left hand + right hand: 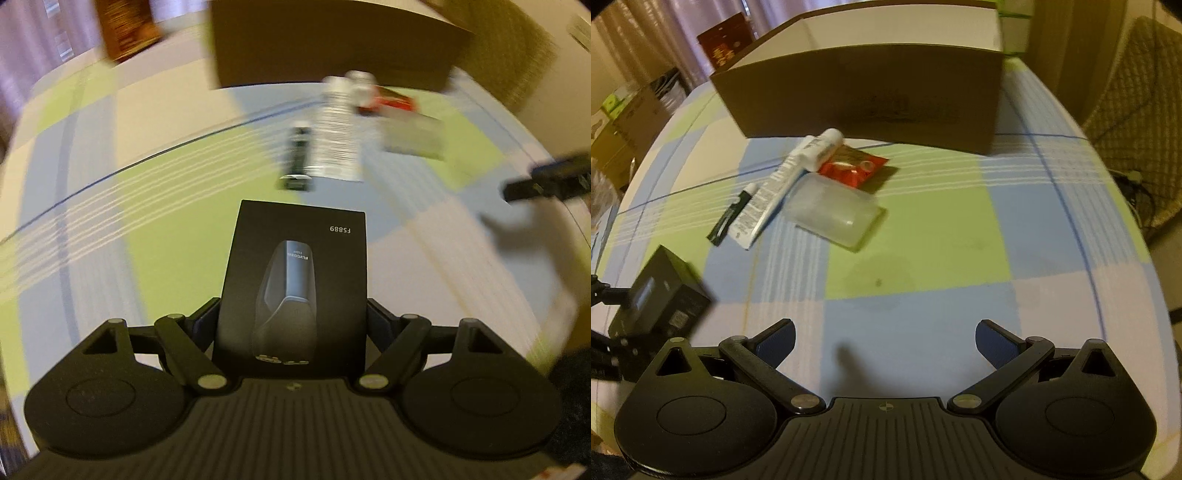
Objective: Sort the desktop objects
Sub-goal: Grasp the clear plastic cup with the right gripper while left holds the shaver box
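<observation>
My left gripper [293, 314] is shut on a black product box [295, 280] marked FS889, held above the checked tablecloth; the same black box [661, 295] shows at the lower left of the right wrist view. My right gripper [884, 341] stands open over the cloth with nothing between its fingers. Ahead on the table lie a small dark tube [733, 214], a long white tube [772, 199], a short white tube [823, 149], a red packet [855, 168] and a clear plastic container [834, 210]. An open cardboard box [871, 92] stands behind them.
The checked tablecloth [923, 240] covers a round-edged table. A wicker chair [1137, 110] stands off the right edge. Cartons [628, 122] and a dark red box [726, 40] sit beyond the left edge. The other gripper's tip [550, 179] shows at the right of the left wrist view.
</observation>
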`<state>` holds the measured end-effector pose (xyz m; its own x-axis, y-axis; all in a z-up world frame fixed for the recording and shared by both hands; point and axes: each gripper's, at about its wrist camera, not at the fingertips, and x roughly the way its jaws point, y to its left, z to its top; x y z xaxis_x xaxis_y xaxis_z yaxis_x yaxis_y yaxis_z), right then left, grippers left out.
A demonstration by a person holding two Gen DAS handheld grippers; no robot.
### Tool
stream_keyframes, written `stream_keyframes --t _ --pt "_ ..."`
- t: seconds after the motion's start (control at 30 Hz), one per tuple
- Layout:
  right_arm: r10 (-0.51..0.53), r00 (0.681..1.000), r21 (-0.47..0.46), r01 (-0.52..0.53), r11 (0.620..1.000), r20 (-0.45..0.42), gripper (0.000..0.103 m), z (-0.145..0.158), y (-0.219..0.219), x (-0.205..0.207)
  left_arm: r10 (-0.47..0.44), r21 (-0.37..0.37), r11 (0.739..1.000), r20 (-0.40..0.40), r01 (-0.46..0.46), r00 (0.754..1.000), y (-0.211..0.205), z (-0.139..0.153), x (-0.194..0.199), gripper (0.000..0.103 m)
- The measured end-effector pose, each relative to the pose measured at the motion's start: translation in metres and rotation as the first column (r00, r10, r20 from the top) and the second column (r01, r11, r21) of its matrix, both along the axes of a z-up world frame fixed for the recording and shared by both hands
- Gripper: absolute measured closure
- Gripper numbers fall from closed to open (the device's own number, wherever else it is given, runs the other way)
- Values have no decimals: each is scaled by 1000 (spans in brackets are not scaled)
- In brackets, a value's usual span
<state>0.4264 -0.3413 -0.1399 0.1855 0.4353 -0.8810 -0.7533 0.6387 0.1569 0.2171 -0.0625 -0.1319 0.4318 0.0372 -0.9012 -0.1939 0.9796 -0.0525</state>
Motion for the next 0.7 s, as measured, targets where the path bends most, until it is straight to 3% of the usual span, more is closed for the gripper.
stream_keyframes --t 0.13,0.23,0.4,0.6,0.7 --pt "18 1000 22 -18 1000 -3 2 -2 24 2 180 -9 984 -6 -180 984 30 0 6 26" --pt "12 1000 41 -12 999 -5 2 -3 45 5 252 -14 968 -10 -252 968 44 -1 20 25" --pt "-45 999 71 46 996 -13 2 -4 79 15 289 -10 957 -25 -289 957 55 -7 47 25" --pt "-151 988 41 151 988 2 2 -14 111 28 279 8 960 -28 -279 960 63 -10 65 25" --pt "-169 984 2 169 986 51 3 -23 119 29 274 15 962 -43 -273 961 64 -9 70 25"
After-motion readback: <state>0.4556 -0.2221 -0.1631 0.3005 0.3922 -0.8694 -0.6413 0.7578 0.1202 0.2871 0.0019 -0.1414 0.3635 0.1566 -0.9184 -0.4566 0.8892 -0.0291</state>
